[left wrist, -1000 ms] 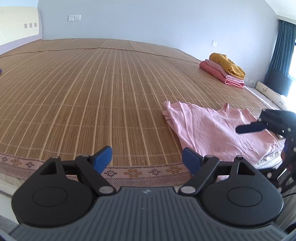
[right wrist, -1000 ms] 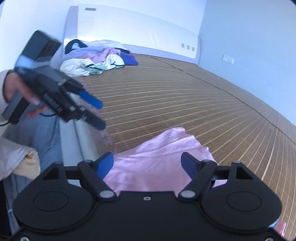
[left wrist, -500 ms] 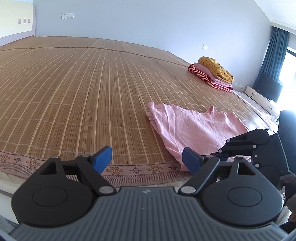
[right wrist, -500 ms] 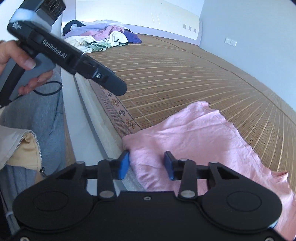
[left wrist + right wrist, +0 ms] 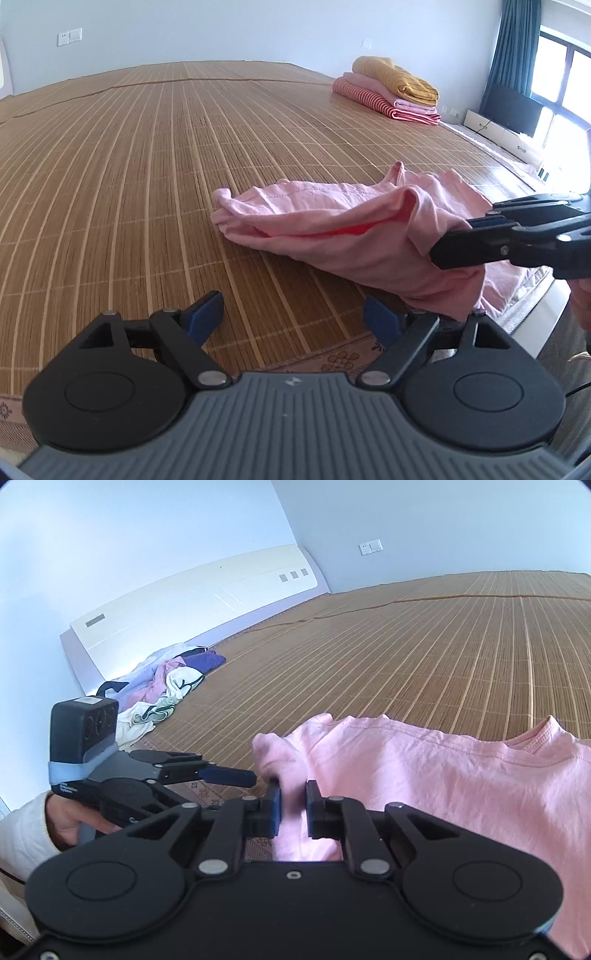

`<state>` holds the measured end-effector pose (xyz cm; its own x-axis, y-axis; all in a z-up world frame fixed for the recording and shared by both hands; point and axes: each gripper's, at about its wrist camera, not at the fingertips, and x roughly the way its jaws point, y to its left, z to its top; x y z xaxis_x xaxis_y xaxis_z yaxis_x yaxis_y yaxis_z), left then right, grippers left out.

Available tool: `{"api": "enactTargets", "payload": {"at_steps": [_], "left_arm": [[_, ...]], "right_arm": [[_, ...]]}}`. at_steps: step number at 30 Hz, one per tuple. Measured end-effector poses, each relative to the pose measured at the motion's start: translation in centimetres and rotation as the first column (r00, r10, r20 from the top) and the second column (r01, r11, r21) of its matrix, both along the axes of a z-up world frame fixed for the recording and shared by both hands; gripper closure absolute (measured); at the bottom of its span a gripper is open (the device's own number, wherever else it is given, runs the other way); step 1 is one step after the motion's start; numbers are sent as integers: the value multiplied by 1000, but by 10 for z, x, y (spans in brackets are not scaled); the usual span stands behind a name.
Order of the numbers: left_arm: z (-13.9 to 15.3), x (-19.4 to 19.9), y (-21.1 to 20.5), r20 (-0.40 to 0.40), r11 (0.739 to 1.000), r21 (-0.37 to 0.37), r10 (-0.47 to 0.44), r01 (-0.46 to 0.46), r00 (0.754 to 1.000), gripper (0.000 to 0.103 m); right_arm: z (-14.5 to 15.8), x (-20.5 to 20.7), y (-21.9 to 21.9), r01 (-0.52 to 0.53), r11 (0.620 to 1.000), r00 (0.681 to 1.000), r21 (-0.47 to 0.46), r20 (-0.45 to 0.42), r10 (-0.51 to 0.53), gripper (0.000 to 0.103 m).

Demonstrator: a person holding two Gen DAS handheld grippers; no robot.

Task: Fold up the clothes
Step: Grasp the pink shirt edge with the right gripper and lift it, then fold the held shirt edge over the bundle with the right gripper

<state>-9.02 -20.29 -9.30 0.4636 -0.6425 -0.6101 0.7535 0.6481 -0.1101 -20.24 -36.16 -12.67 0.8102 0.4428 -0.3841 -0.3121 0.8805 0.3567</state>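
A pink shirt [image 5: 332, 229] lies on the bamboo mat [image 5: 147, 184] near its front edge, with its near side lifted into a loose fold. My right gripper [image 5: 293, 805] is closing its jaws on that bunched near edge [image 5: 291, 771], and the pads press the cloth; in the left wrist view it [image 5: 458, 240] reaches in from the right. My left gripper [image 5: 293, 314] stands open over bare mat just left of the shirt, with nothing between its fingers. In the right wrist view it [image 5: 229, 775] hovers beside the raised corner, apart from it.
A stack of folded clothes [image 5: 388, 92] sits at the far right of the mat. A heap of unfolded clothes [image 5: 166, 686] lies by the headboard [image 5: 184, 602]. A hand and white sleeve [image 5: 62, 819] hold the left gripper. The mat's patterned border [image 5: 332, 360] runs along the front.
My right gripper has gone from wide open to closed on the shirt's near edge and raised it into a fold. The left gripper has moved in closer to the shirt.
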Motion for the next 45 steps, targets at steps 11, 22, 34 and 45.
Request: {"api": "enactTargets", "payload": {"at_steps": [11, 22, 34, 45], "left_arm": [[8, 33, 12, -56, 995, -101, 22, -28, 998, 16], [7, 38, 24, -73, 992, -123, -2, -7, 997, 16], [1, 41, 29, -233, 962, -274, -51, -15, 971, 16], [36, 26, -29, -204, 920, -382, -178, 88, 963, 16]], "right_arm": [[-2, -22, 38, 26, 930, 998, -368, 70, 0, 42], [-21, 30, 90, 59, 792, 997, -607, 81, -13, 34], [-23, 55, 76, 17, 832, 999, -555, 42, 8, 88], [20, 8, 15, 251, 899, 961, -358, 199, -190, 93]]}}
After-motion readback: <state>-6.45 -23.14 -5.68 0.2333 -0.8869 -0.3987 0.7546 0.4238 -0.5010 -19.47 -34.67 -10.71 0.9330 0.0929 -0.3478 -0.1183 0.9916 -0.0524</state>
